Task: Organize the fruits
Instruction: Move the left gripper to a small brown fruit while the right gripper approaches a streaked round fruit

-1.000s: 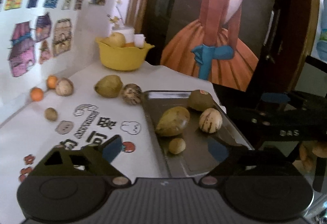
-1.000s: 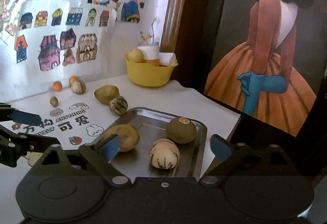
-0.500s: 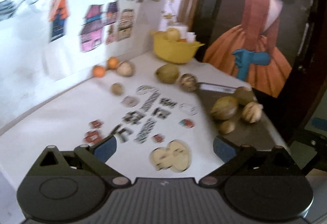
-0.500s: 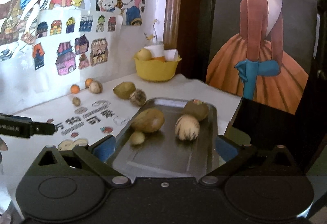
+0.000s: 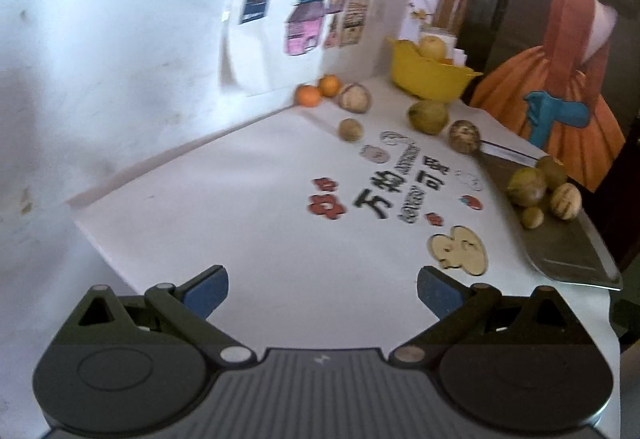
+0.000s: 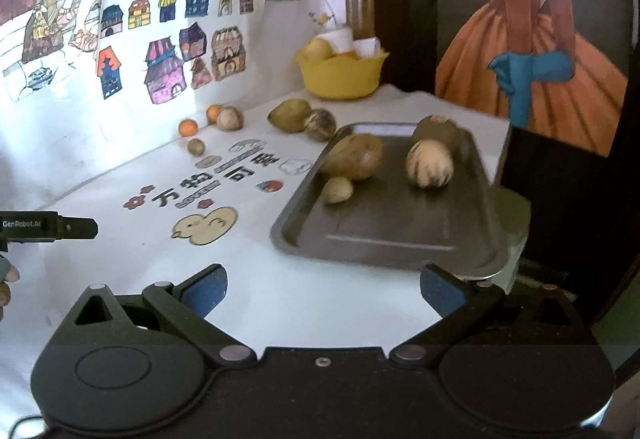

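Observation:
A grey metal tray (image 6: 400, 239) on the white table holds several fruits: a mango (image 6: 354, 157), a striped melon (image 6: 430, 163), a kiwi (image 6: 438, 127) and a small round fruit (image 6: 337, 189). The tray also shows in the left wrist view (image 5: 568, 251). Loose fruits lie at the back: a green mango (image 5: 427, 115), a striped fruit (image 5: 464, 135), two oranges (image 5: 318, 91), a pale round fruit (image 5: 354, 97) and a small brown one (image 5: 351, 129). My left gripper (image 5: 322, 295) is open and empty over the table's near left. My right gripper (image 6: 323, 289) is open and empty before the tray.
A yellow bowl (image 6: 340, 73) with a pear and cartons stands at the back corner. The tablecloth has printed stickers, with a duck (image 6: 206, 226). The wall with drawings is on the left. The left gripper's tip (image 6: 52, 226) pokes in at the left of the right wrist view.
My left gripper has pulled back and swung left, away from the tray. My right gripper has drawn back from the tray. Both stay open.

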